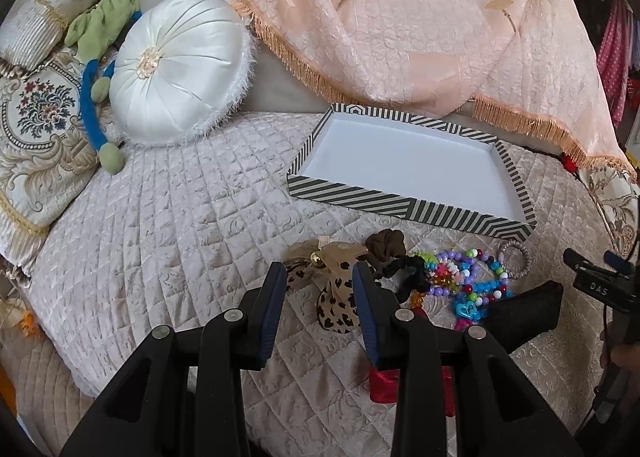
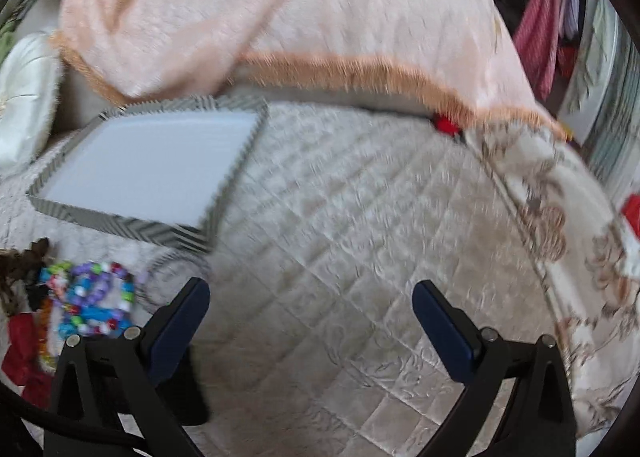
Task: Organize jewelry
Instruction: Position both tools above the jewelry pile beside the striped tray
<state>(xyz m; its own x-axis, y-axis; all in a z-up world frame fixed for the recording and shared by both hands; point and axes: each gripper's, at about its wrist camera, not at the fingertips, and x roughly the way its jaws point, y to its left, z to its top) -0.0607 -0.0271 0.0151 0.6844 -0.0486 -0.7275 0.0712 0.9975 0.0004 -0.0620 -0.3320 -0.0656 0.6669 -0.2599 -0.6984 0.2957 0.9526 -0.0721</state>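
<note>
A striped tray (image 1: pixel 400 204) with a white inside stands empty on the quilted bed; it also shows in the blurred right wrist view (image 2: pixel 120 223). In front of it lies a pile: a leopard-print bow (image 1: pixel 334 297), a brown scrunchie (image 1: pixel 386 243), a black scrunchie (image 1: pixel 412 277), colourful bead bracelets (image 1: pixel 468 277), a beaded ring bracelet (image 1: pixel 518 257) and a red ribbon (image 1: pixel 384 385). My left gripper (image 1: pixel 320 277) is open, its fingers on either side of the bow. My right gripper (image 2: pixel 310 295) is wide open and empty over bare quilt, right of the beads (image 2: pixel 94 297).
A peach fringed blanket (image 1: pixel 420 17) drapes behind the tray. A white round cushion (image 1: pixel 180 69), a green and blue plush toy (image 1: pixel 100 29) and patterned pillows (image 1: pixel 36 117) lie at the left. The right gripper's finger (image 1: pixel 524 311) shows at the pile's right.
</note>
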